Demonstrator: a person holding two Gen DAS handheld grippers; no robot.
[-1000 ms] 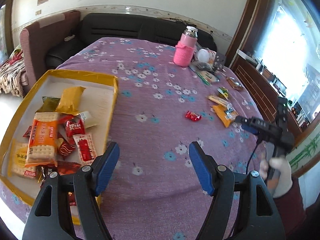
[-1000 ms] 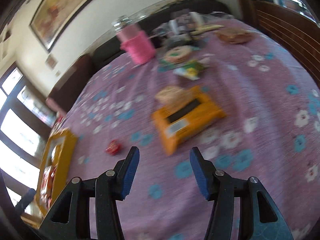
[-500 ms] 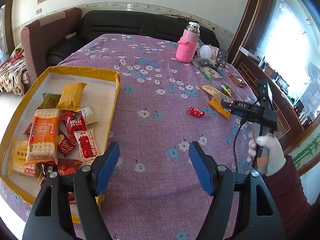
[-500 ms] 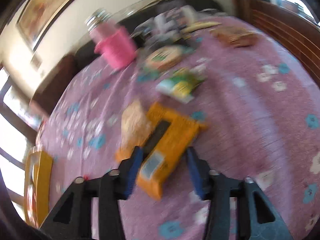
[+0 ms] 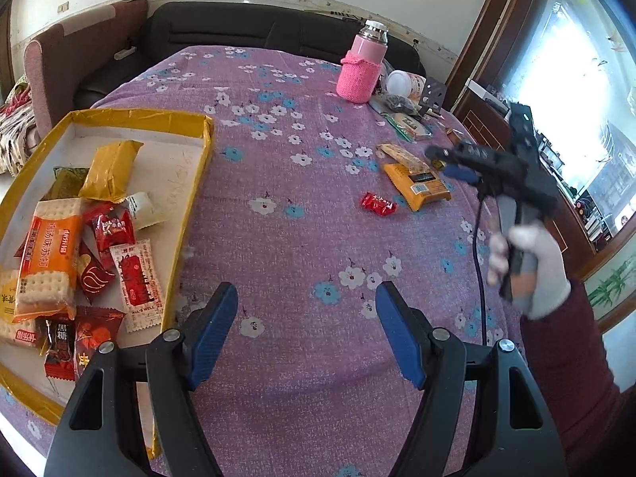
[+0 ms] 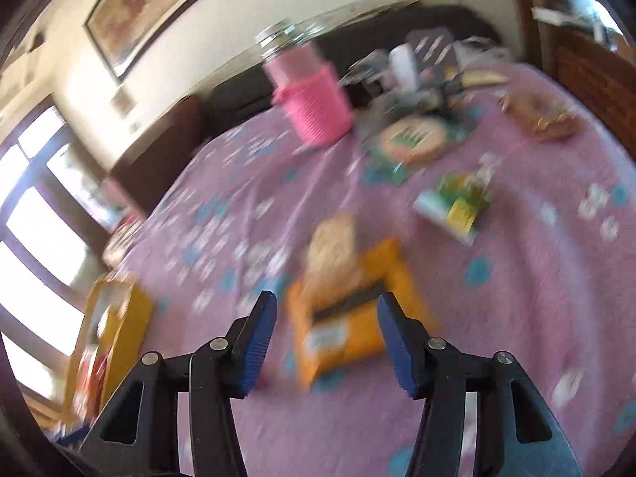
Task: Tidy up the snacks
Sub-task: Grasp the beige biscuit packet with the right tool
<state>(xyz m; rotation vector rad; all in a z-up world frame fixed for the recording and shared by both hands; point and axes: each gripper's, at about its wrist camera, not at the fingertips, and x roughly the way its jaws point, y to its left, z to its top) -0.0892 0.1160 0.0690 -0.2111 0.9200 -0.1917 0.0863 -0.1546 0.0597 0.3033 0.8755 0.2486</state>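
Note:
A yellow-rimmed tray (image 5: 139, 113) at the left holds several snack packets. On the purple flowered cloth lie an orange packet (image 5: 417, 187), a red candy (image 5: 377, 203) and a beige bar (image 5: 397, 155). My left gripper (image 5: 306, 310) hangs open over bare cloth near the tray, with nothing between its fingers. A gloved hand (image 5: 524, 266) holds my right gripper (image 5: 457, 163) at the orange packet. In the blurred right wrist view the orange packet (image 6: 346, 318) lies between the jaws of my right gripper (image 6: 324, 318), which are opening, and the pads are not pressing on it.
A pink-sleeved bottle (image 5: 359, 75) stands at the far side among cluttered packets and a white jar. A green packet (image 6: 457, 202) and a round biscuit pack (image 6: 411, 139) lie beyond the orange packet. A dark sofa (image 5: 238, 31) runs behind the table.
My right gripper moved forward over the orange packet, narrowed its jaws around it and widened them again. My left gripper stayed open in place.

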